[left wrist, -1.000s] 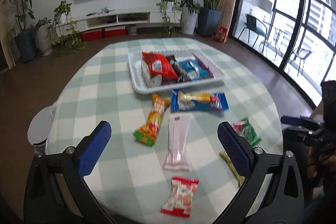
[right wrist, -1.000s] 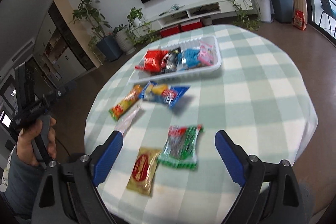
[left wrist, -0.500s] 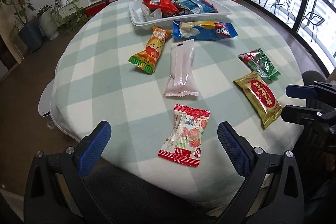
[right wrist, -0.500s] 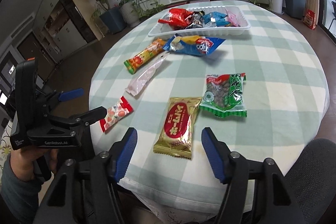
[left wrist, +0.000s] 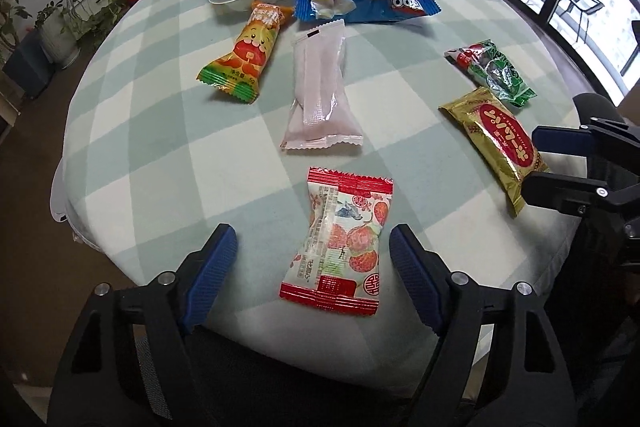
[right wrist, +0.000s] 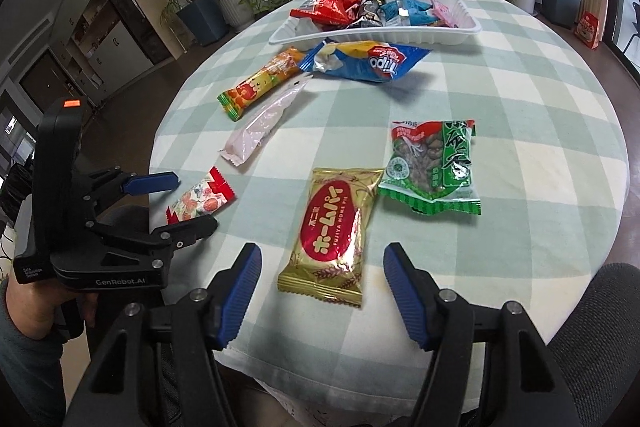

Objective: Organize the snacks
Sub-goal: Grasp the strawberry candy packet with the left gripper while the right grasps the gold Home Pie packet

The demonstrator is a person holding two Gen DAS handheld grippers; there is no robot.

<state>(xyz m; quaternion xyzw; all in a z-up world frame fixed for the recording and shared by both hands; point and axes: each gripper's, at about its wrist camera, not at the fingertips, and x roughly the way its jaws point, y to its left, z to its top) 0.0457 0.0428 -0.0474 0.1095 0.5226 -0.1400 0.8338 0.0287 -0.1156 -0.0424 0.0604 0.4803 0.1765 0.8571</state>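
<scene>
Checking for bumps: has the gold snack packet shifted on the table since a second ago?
No. The gold packet lies beside the green packet on the same checks.

1. The table (right wrist: 520, 99) carries every loose packet; the tray (right wrist: 460, 31) lies at its far edge, at 12 o'clock in the right wrist view.
2. Several packets are heaped inside the tray.
3. Just before the tray lies the wide packet (right wrist: 368, 63), with the cartoon packet (right wrist: 260, 85) at its 9 o'clock, their ends touching.
4. The long plain packet (right wrist: 260, 125) lies just beside the cartoon packet, at its 5 o'clock.
5. The fruit candy packet (left wrist: 340, 243) lies at 6 o'clock from the plain packet, near the table's near edge.
6. The pie packet (right wrist: 334, 235) lies at 3 o'clock from the candy.
7. The nut packet (right wrist: 436, 167) lies at 1 o'clock from the pie packet, their corners touching.
</scene>
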